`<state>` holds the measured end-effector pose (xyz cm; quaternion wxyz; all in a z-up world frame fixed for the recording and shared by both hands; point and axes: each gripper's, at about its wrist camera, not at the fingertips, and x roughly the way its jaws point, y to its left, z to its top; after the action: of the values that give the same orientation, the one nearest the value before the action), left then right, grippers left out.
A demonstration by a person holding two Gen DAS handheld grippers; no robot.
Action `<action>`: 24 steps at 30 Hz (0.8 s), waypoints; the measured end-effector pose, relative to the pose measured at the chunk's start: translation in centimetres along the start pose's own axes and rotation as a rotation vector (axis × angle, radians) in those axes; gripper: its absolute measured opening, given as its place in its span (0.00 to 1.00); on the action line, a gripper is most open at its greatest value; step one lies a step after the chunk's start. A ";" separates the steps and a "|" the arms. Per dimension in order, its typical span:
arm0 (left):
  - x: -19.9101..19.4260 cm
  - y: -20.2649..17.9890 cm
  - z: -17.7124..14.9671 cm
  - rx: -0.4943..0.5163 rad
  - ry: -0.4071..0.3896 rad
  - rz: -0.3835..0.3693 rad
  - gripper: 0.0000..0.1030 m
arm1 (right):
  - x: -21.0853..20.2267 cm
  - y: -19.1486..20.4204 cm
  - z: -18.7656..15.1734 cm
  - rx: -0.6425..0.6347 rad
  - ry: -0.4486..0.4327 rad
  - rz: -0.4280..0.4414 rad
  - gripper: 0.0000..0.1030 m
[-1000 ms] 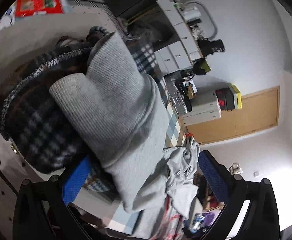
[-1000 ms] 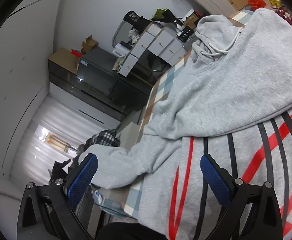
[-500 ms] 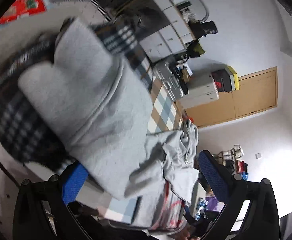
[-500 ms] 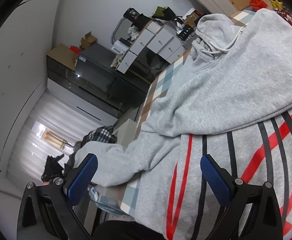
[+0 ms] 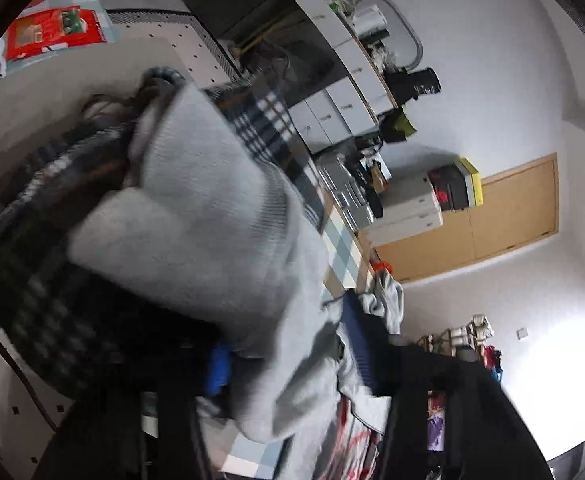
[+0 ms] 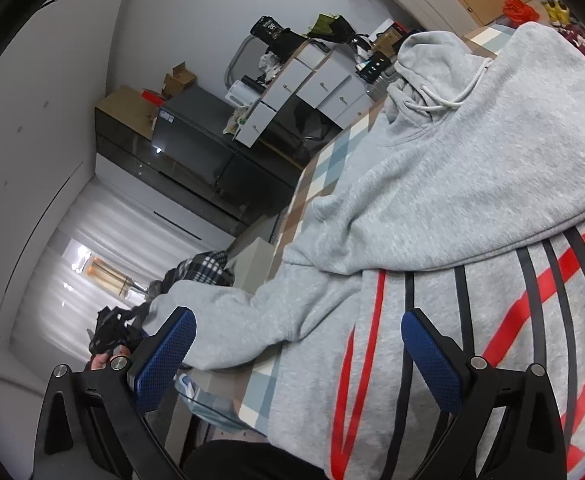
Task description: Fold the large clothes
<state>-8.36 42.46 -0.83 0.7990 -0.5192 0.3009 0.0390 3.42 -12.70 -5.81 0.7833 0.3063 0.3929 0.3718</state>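
My checked worktop [image 6: 324, 184] carries a grey cotton hoodie [image 6: 472, 168]; left tongs [image 5: 288, 348] have just been closing, pinching its sleeve [image 5: 212, 216]; right tongs [image 6: 296, 344] gape, empty.

The hoodie [image 6: 472, 184] is heather grey with a white drawstring; red and black stripes cross its lower part. The tabletop [image 6: 324, 176] cloth is checked blue, brown and cream. The hand-held gripper pads [image 6: 428, 356] are blue. A black-and-white plaid garment [image 5: 44, 280] lies beyond the tabletop's edge.

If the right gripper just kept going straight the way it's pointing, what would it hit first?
Most likely the grey hoodie: the right gripper, jaws open and empty, points at its striped body just beside the sleeve. Depth is hard to judge.
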 end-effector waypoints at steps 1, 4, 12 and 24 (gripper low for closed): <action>-0.1 0.2 0.0 -0.002 -0.010 -0.013 0.35 | 0.0 0.1 0.0 -0.004 0.000 -0.002 1.00; -0.4 0.6 0.2 -0.039 -0.043 -0.057 0.28 | 0.3 0.1 -0.1 -0.007 0.009 -0.003 1.00; -1.7 -3.7 0.7 0.099 -0.174 0.019 0.03 | 0.6 0.5 -0.4 -0.033 0.004 -0.015 1.00; -4.5 -13.3 0.5 0.250 -0.487 0.016 0.03 | 0.1 0.2 0.0 -0.015 -0.007 -0.006 1.00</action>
<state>-6.86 37.89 12.40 0.9054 -0.3894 0.1064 0.1317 3.36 -12.51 -5.70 0.7882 0.3006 0.3882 0.3711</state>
